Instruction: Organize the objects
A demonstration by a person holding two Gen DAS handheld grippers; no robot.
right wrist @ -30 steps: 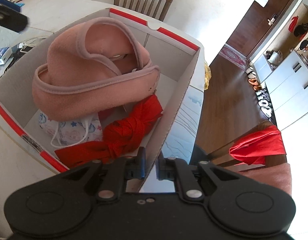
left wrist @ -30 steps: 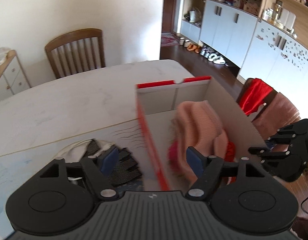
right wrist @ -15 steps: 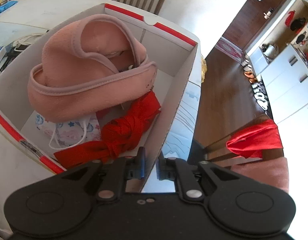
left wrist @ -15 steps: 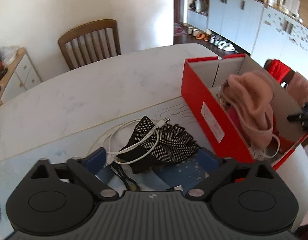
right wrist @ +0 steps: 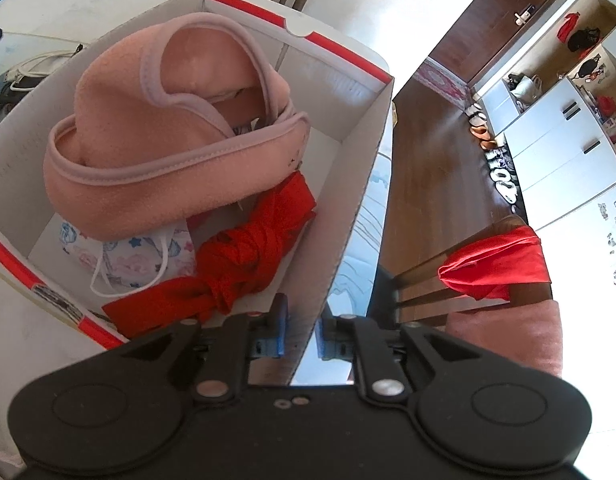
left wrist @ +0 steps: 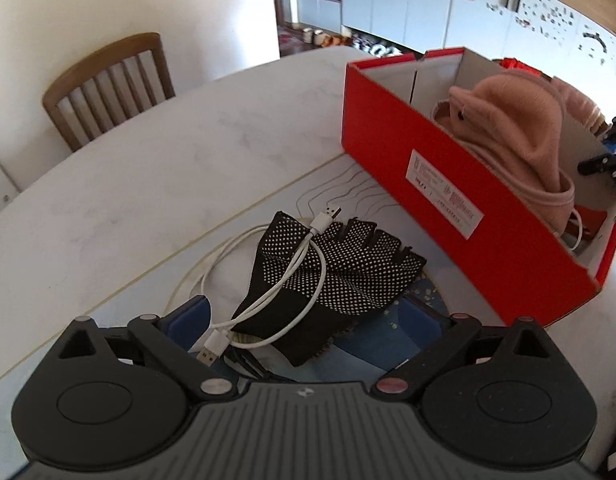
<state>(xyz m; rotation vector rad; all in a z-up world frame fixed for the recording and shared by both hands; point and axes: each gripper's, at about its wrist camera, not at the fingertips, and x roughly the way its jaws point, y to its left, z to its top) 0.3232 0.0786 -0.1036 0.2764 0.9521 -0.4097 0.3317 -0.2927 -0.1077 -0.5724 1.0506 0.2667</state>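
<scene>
Left hand-held gripper [left wrist: 308,320] dropped over glove [left wrist: 332,276] — cable [left wrist: 283,280] across it.

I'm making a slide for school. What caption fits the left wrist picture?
Open left gripper above a dotted black glove and white cable, beside the red box.

A wooden slat-back chair [left wrist: 107,88] stands beyond the white table [left wrist: 155,168], far ahead and left of the left tongs. Ahead and right of the right tongs, a red cloth [right wrist: 496,266] drapes another chair, with white cabinets [right wrist: 564,148] and a brown door [right wrist: 508,12] farther off.
</scene>
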